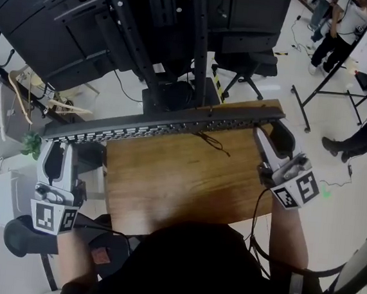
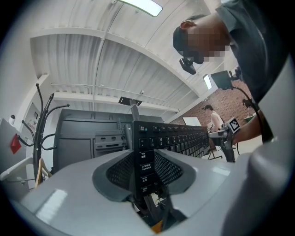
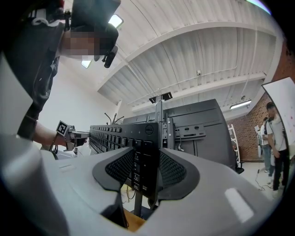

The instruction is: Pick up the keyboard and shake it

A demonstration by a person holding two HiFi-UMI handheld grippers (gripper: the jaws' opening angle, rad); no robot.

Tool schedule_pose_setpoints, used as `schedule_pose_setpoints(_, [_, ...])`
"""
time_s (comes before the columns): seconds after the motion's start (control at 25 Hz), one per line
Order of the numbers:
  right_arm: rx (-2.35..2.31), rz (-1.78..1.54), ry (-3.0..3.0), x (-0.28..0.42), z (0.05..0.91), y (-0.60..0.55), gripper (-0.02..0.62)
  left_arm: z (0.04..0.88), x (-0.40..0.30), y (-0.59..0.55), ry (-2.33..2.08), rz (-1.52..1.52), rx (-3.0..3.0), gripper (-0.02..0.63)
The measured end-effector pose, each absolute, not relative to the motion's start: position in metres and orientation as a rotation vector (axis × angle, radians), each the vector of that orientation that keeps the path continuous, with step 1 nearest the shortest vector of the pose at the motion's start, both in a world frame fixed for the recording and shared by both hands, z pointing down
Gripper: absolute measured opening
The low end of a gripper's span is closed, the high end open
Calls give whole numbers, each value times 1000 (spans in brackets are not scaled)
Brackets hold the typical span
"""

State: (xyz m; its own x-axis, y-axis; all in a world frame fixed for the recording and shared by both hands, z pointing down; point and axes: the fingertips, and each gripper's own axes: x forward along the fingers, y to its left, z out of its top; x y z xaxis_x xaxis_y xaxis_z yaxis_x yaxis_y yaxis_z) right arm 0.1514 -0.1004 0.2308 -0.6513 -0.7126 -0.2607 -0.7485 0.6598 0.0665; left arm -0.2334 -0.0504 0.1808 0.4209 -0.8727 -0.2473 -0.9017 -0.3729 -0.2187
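Head view, looking steeply down: the keyboard (image 1: 166,125), black and full-width, is held off the wooden table (image 1: 179,194) above its far edge, running across the picture with its left end lower in the frame than its right and reaching out past the table's left side; it is seen almost edge-on, with the key rows showing as a narrow pale-lettered band; a thin dark cable (image 1: 213,143) trails from its underside over the wood. The left gripper (image 1: 55,147) is clamped on the keyboard's left short end, its marker cube (image 1: 53,218) nearest the person; the right gripper (image 1: 269,140) is clamped on the right short end, its marker cube (image 1: 297,190) likewise toward the person. Left gripper view: both mesh pads of the left gripper (image 2: 145,168) press on the end of the keyboard (image 2: 177,137), at the column of the Tab and Caps Lock keys, and the board runs away toward the other gripper. Right gripper view: the pads of the right gripper (image 3: 146,171) close on the opposite end of the keyboard (image 3: 113,133), just below its maker's badge. Background: a large dark screen (image 1: 118,20) on a black stand beyond the table; an office chair (image 1: 243,65); standing people (image 1: 337,29) at upper right.
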Motion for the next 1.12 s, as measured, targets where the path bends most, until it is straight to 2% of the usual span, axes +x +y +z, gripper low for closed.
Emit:
schedule_pose_setpoints(0.64, [-1195,223,2682,152,235,-101,170,186,-233,-49,1534,138,-2372,130])
schedule_pose_setpoints(1.12, [-1242,110,2731,157,273,-107,170,240,-240,-59,1624,5,-2441,130])
